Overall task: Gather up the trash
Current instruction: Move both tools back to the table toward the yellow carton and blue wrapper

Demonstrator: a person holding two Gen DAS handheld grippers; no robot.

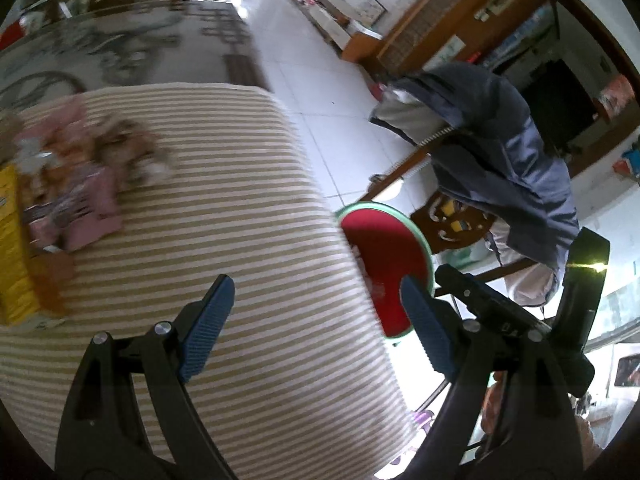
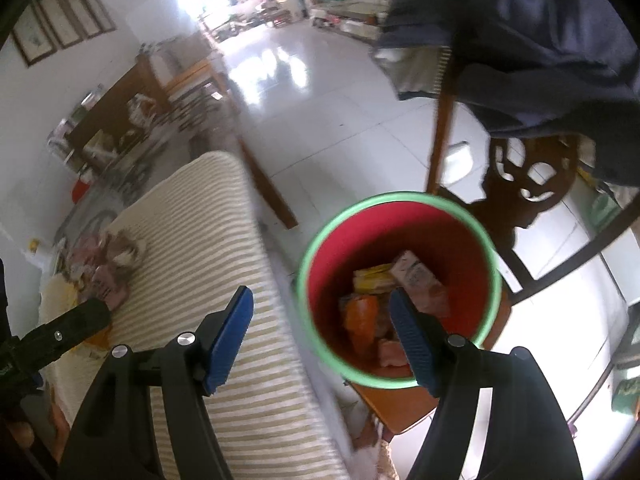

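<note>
A red bin with a green rim (image 2: 400,288) stands beside the striped table; it holds several wrappers, among them an orange one (image 2: 362,318) and a pink one (image 2: 420,280). The bin also shows in the left wrist view (image 1: 384,256). A pile of trash, pink wrappers (image 1: 90,204) and a yellow pack (image 1: 12,240), lies on the striped cloth (image 1: 248,208) at the left. My left gripper (image 1: 316,320) is open and empty over the cloth. My right gripper (image 2: 322,320) is open and empty at the bin's near rim. The pile also shows in the right wrist view (image 2: 108,268).
A wooden chair (image 2: 516,184) draped with a blue jacket (image 1: 500,148) stands behind the bin. The bin rests on a wooden stool (image 2: 392,404). A white tiled floor (image 2: 320,120) stretches beyond. The right gripper shows at the right in the left wrist view (image 1: 520,312).
</note>
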